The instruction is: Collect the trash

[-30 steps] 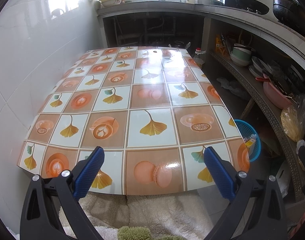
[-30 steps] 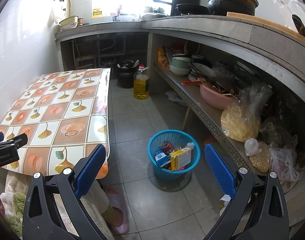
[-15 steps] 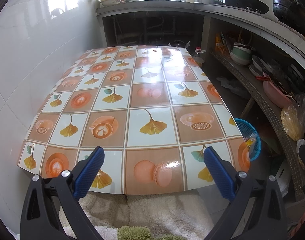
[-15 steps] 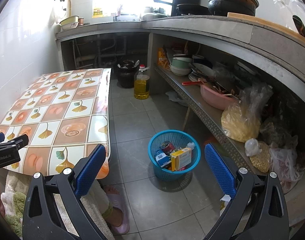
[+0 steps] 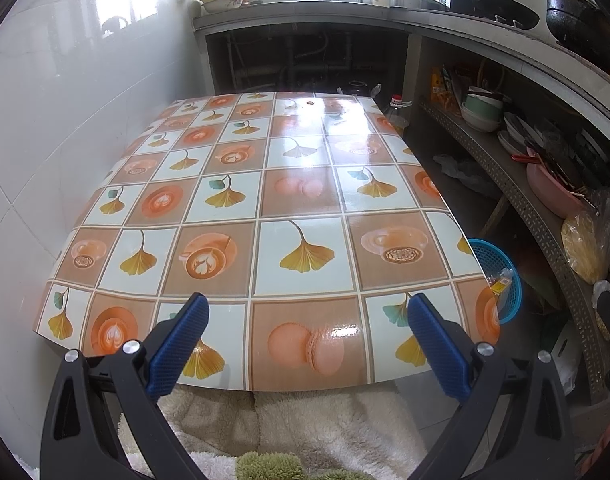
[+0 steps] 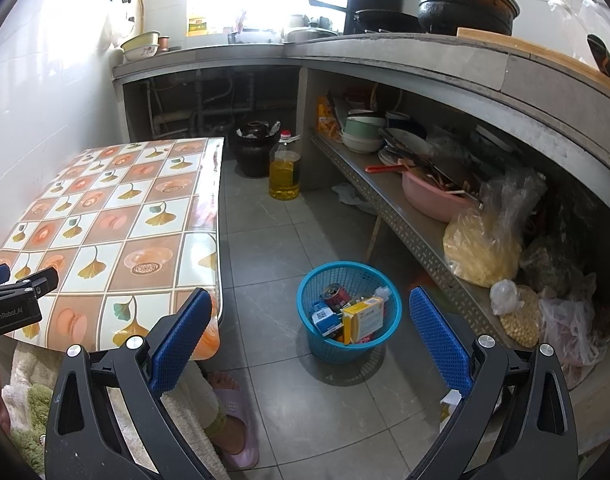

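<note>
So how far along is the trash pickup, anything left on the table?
Looks nearly done: the blue basket on the floor already holds a yellow box, a can and other packets. Nothing is in hand; left gripper and right gripper both have open, empty jaws. The table shows no trash left.

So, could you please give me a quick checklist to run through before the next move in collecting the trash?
1. Left gripper open with nothing between its fingers: ok.
2. Right gripper open with nothing held: ok.
3. Blue basket upright on the floor beside the table: ok.
4. Trash already in the basket, including a yellow box and a red can: ok.
5. Trash left on the table: only a small dark speck near the far edge; cannot tell.
6. Loose trash on the floor: a crumpled white bag lies by the shelf; cannot tell if it counts.
</note>
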{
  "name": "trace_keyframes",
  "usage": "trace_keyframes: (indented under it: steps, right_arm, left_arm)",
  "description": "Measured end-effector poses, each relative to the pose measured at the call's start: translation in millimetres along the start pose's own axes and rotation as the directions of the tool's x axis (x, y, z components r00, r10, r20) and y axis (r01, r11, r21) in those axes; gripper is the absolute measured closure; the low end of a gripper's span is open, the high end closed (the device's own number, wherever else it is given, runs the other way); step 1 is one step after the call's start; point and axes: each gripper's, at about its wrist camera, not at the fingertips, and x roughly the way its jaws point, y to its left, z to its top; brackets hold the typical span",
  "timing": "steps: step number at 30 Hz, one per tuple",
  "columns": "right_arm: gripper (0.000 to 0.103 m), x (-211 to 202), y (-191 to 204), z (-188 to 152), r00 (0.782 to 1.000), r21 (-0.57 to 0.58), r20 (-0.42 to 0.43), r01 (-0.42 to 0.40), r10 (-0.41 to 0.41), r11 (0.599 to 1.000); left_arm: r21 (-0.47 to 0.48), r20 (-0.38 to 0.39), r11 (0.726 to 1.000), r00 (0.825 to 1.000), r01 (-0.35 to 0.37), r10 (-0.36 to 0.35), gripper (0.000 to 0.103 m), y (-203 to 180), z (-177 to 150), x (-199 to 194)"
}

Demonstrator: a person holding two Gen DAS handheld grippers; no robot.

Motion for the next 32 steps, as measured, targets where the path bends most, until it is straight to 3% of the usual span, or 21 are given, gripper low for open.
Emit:
trace_keyframes:
  steps: [32]
  right_arm:
    - [0.008, 0.0, 0.1, 0.5, 1.000, -0.002, 0.001, -0.003, 0.003, 1.000]
  left_arm:
    - [0.000, -0.003, 1.000, 1.000, 0.002, -0.002, 0.006, 0.9, 0.0, 0.2]
